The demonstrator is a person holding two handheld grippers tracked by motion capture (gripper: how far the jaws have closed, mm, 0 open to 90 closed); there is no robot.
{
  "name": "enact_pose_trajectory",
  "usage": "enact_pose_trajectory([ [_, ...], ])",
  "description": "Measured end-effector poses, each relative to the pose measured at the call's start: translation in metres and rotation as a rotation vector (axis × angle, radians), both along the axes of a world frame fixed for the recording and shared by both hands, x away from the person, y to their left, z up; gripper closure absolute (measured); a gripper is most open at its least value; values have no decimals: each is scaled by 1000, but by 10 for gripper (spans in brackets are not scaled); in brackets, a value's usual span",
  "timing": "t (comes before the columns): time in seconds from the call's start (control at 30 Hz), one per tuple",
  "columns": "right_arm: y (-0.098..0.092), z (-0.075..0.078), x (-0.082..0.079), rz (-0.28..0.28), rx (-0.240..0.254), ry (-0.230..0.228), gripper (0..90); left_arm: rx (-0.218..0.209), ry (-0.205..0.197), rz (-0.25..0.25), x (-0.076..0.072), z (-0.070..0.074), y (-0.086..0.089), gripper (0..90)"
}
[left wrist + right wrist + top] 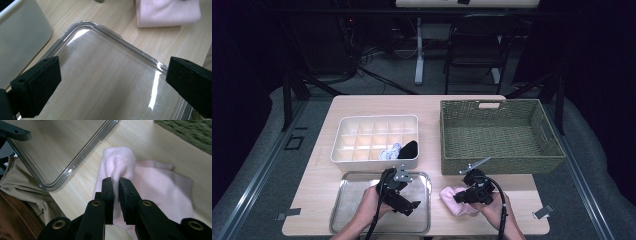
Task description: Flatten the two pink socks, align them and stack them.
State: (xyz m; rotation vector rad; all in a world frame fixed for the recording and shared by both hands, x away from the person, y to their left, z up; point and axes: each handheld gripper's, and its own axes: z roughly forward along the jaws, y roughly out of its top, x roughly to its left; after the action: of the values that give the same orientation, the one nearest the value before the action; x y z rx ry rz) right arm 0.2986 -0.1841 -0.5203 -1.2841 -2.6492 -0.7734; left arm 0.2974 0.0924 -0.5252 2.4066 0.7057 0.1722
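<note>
While the right gripper pinches a fold of the pink cloth on the counter's near right, the left gripper hovers with jaws apart over the clear tray. Behind stand a white divided box and a woven basket.

Light wooden worktop. White divided organiser box, far left, with a black item and a pale bundle in its near-right cells. Woven green basket, far right. Dark chair beyond.
</note>
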Motion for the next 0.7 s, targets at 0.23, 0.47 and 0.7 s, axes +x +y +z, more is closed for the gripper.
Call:
enact_pose_trajectory([
  [0.23, 14, -6, -2, 40, 7, 18, 815, 2, 0, 6, 1, 0, 2, 1],
  [0.47, 23, -7, -8, 72, 39, 28, 796, -1, 7, 5, 1, 0, 4, 1],
  [0.7, 28, -5, -13, 120, 70, 36, 755, 8, 10, 4, 0, -1, 4, 1],
])
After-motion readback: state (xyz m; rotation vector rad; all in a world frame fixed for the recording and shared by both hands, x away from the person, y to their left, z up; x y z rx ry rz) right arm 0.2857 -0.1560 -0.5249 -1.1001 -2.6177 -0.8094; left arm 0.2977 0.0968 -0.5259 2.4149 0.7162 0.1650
